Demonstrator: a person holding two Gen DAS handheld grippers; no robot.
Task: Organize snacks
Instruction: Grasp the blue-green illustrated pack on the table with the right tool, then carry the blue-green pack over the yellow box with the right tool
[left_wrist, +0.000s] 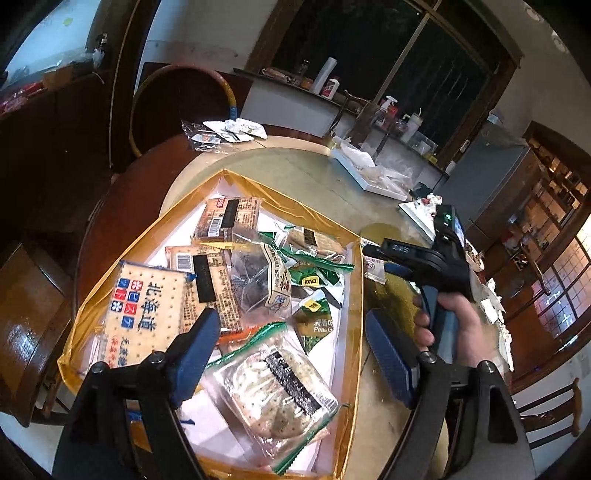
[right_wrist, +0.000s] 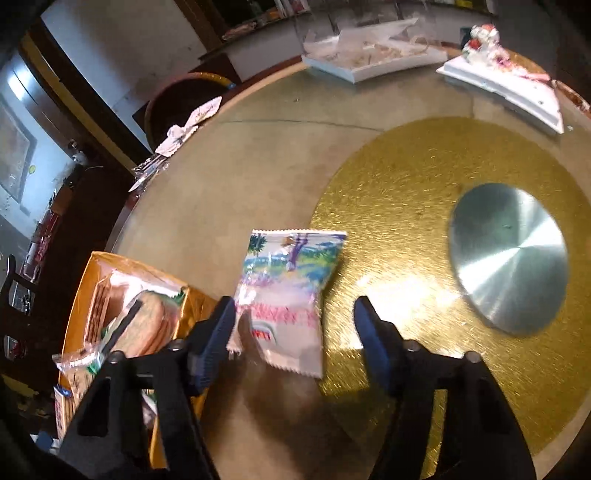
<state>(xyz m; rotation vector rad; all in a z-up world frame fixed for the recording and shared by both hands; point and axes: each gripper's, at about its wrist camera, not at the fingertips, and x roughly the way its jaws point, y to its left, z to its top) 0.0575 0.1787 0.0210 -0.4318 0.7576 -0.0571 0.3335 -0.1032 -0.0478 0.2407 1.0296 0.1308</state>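
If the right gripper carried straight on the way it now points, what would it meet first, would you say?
Most likely the white snack packet with the colourful landscape print, lying on the table between the open fingers of the right gripper, nearer the left one. Depth is unclear, so whether it already touches is hard to tell.

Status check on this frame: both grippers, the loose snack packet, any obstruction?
Left gripper open above orange tray, empty. Right gripper open around white snack packet, not clamped. Nothing blocking.

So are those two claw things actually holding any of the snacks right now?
No. The left gripper hangs open over the snack box. The right gripper straddles a white snack packet, not yet pinching it.
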